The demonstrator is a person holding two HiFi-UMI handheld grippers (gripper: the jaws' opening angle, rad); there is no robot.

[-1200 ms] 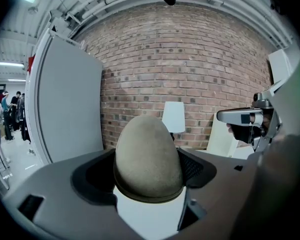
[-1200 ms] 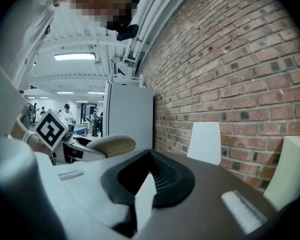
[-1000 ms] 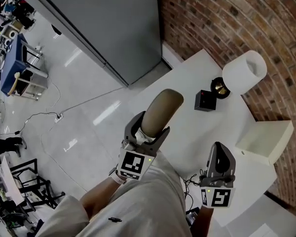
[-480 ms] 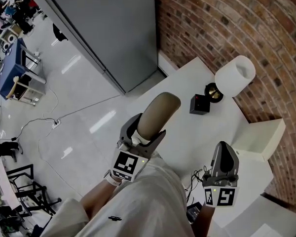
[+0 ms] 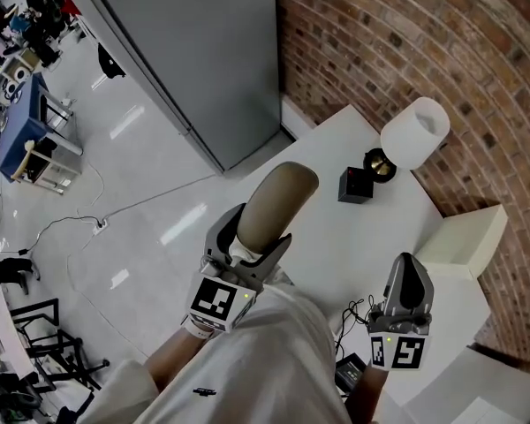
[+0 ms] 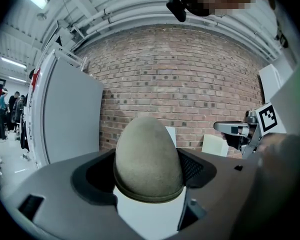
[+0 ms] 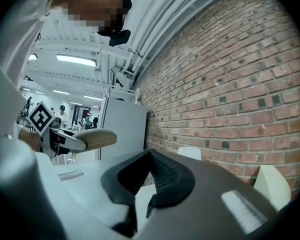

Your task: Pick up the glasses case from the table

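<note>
Holding the case (image 5: 278, 197) by one end only, your left gripper (image 5: 250, 238) clamps it in the air above the table's (image 5: 336, 247) left edge. It can tilt or slip out if you swing fast. Your right gripper (image 5: 408, 270) is closed on nothing.

glasses case (image 5: 278, 203): olive-grey | table (image 5: 336, 241): white | wall (image 5: 406, 42): red-brown brick | box (image 5: 353, 185): black

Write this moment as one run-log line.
left tool: shut on glasses case, held above table | right tool: shut, empty | task: glasses case lifted
</note>
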